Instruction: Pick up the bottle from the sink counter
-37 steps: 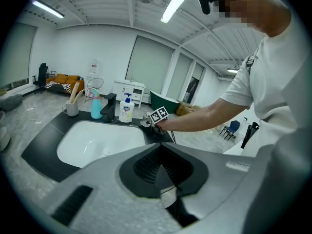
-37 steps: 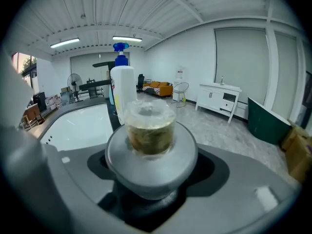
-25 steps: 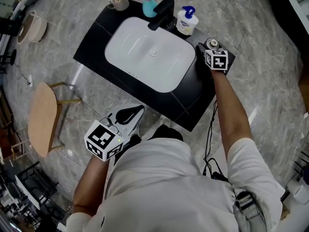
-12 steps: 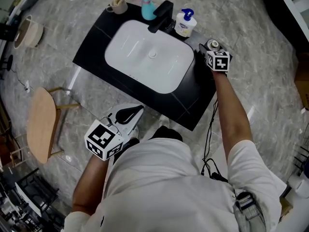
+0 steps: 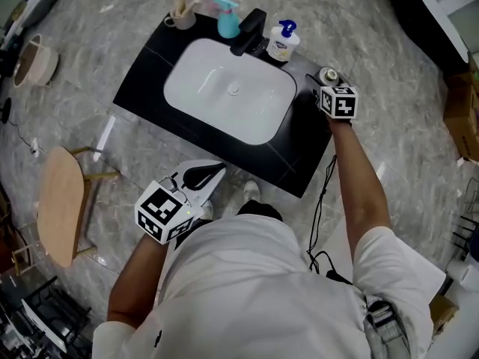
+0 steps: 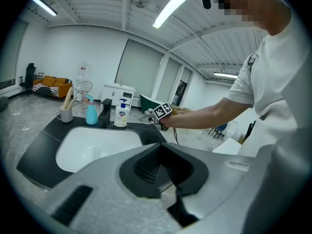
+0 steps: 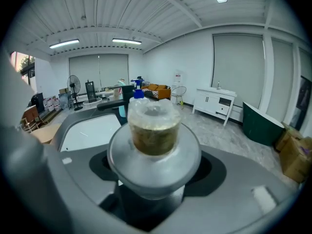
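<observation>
Between the right gripper (image 7: 155, 172) jaws, the bottle (image 7: 154, 135) hides its lower body.

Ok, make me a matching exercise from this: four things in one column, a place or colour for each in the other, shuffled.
Things:
1 bottle
2 spray bottle
3 basin
4 stool

Place or colour:
A teal
B on the floor
C between the jaws of the right gripper
D white

Pairs: 1-C, 2-A, 3-D, 4-B
</observation>
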`<action>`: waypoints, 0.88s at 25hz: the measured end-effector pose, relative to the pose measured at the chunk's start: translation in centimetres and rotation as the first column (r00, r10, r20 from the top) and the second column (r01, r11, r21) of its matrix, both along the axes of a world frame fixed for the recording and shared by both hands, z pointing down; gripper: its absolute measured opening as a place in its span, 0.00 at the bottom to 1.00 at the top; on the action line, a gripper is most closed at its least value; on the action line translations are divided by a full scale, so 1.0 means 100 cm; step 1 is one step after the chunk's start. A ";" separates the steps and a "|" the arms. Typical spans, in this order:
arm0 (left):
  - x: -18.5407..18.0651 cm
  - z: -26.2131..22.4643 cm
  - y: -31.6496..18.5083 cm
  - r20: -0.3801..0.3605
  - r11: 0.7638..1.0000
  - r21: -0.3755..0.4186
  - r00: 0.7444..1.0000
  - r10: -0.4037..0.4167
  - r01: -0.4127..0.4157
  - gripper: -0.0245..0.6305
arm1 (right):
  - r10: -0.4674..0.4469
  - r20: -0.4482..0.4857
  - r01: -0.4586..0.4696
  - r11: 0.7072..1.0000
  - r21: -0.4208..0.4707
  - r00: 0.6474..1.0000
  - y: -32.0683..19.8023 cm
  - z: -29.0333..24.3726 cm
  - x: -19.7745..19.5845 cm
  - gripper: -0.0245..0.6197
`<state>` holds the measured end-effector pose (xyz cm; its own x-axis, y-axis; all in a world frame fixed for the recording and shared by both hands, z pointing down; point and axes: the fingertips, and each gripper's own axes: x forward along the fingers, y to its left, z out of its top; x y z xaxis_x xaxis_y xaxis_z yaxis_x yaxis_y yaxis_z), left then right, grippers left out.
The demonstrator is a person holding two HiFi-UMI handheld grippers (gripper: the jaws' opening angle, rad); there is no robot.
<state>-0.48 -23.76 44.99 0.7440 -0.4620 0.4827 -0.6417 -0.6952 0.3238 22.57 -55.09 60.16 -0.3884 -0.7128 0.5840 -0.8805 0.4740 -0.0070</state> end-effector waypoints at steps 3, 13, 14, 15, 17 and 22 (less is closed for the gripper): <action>-0.006 -0.005 0.006 -0.008 1.000 0.012 1.000 0.025 -0.025 0.05 | -0.002 0.015 0.002 1.000 0.007 1.000 0.016 -0.019 -0.006 0.58; -0.030 -0.020 0.038 -0.037 0.995 0.053 0.995 0.088 -0.086 0.05 | -0.047 0.015 0.046 0.998 0.041 0.999 0.078 -0.084 -0.041 0.58; -0.033 -0.021 0.042 -0.040 0.994 0.058 0.995 0.092 -0.090 0.05 | -0.051 0.017 0.050 0.998 0.046 0.999 0.085 -0.090 -0.045 0.58; -0.036 -0.022 0.046 -0.044 0.994 0.063 0.994 0.096 -0.093 0.05 | -0.054 0.018 0.054 0.997 0.050 0.998 0.093 -0.097 -0.050 0.58; -0.042 -0.024 0.056 -0.051 0.993 0.068 0.993 0.104 -0.101 0.05 | -0.062 0.023 0.060 0.997 0.056 0.998 0.110 -0.109 -0.058 0.58; -0.058 -0.027 0.079 -0.063 0.989 0.074 0.990 0.130 -0.125 0.05 | -0.078 0.041 0.075 0.994 0.074 0.996 0.150 -0.139 -0.080 0.58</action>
<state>-6.28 -15.82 42.26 0.8288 -0.3920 0.3993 -0.5248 -0.7922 0.3115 14.60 -40.05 46.22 -0.4675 -0.7200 0.5129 -0.8413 0.5405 -0.0081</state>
